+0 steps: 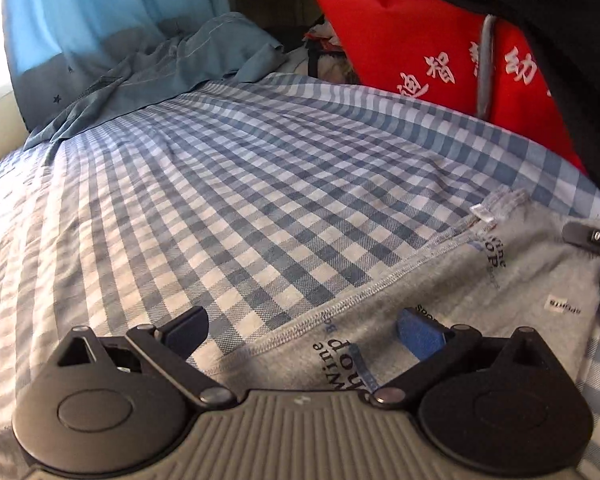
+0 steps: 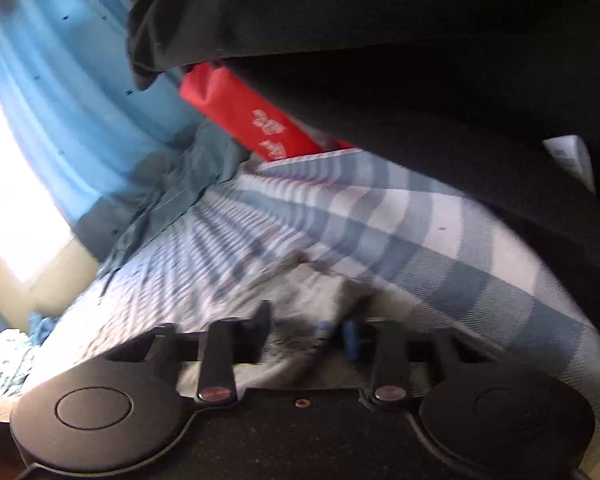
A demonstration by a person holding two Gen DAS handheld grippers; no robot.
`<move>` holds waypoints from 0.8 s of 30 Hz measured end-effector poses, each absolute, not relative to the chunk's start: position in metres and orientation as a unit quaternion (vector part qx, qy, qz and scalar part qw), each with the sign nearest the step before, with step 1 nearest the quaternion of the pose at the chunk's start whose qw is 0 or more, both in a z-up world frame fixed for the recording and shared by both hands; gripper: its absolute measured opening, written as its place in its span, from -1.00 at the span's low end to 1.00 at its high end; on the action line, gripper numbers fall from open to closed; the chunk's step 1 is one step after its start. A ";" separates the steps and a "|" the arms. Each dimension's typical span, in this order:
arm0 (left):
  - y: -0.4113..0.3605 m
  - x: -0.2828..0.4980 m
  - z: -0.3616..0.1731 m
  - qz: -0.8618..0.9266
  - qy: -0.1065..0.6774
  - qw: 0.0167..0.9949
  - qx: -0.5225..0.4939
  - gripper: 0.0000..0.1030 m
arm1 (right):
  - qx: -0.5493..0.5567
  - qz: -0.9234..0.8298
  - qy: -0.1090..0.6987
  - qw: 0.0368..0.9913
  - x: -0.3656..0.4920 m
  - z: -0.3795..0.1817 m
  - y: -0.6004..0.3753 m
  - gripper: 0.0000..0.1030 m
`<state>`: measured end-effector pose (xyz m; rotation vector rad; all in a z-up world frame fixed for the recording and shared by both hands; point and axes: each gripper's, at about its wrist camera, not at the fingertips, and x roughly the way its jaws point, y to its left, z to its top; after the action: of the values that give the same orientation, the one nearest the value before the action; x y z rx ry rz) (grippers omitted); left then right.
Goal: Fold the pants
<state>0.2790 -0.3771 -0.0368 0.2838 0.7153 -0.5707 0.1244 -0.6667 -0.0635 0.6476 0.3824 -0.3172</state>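
Left tongs (image 1: 302,330) spread over grey pants (image 1: 460,280)

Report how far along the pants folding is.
Done: the grey pants lie on the checked bedsheet, though whether any fold is made cannot be told. In hand: the right tongs have grey fabric bunched between them in a blurred view; the left tongs stand open over the stitched edge, pinching nothing. Left: the left tongs' grip and the folding itself.
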 end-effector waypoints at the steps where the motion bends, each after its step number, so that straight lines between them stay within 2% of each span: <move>1: -0.373 0.279 -0.031 -0.284 0.344 0.886 0.127 0.99 | 0.314 -0.154 0.182 0.919 0.123 -0.065 -0.668 -0.75; 4: -0.363 0.284 -0.017 -0.324 0.359 0.872 0.073 0.99 | 0.277 -0.152 0.177 0.932 0.124 -0.061 -0.660 -0.91; 10: -0.348 0.306 0.000 -0.423 0.414 0.798 -0.115 0.97 | 0.135 -0.139 0.160 0.968 0.127 -0.037 -0.620 -0.94; 13: -0.346 0.313 0.001 -0.450 0.433 0.761 -0.174 0.97 | 0.047 -0.115 0.151 0.981 0.129 -0.022 -0.587 -0.94; 19: -0.323 0.311 -0.015 -0.476 0.461 0.707 -0.248 0.97 | -0.155 -0.042 0.145 0.976 0.117 -0.013 -0.495 -0.94; 22: -0.305 0.306 -0.034 -0.467 0.469 0.698 -0.271 0.95 | -0.233 -0.003 0.161 0.959 0.106 -0.031 -0.451 -0.94; 24: -0.292 0.303 -0.046 -0.444 0.474 0.708 -0.278 0.87 | -0.271 0.015 0.173 0.947 0.101 -0.049 -0.431 -0.94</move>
<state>0.3027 -0.2918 -0.0457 -0.6173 1.0529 -0.9857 0.1014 -0.4306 -0.0488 -0.5509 0.3512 0.0308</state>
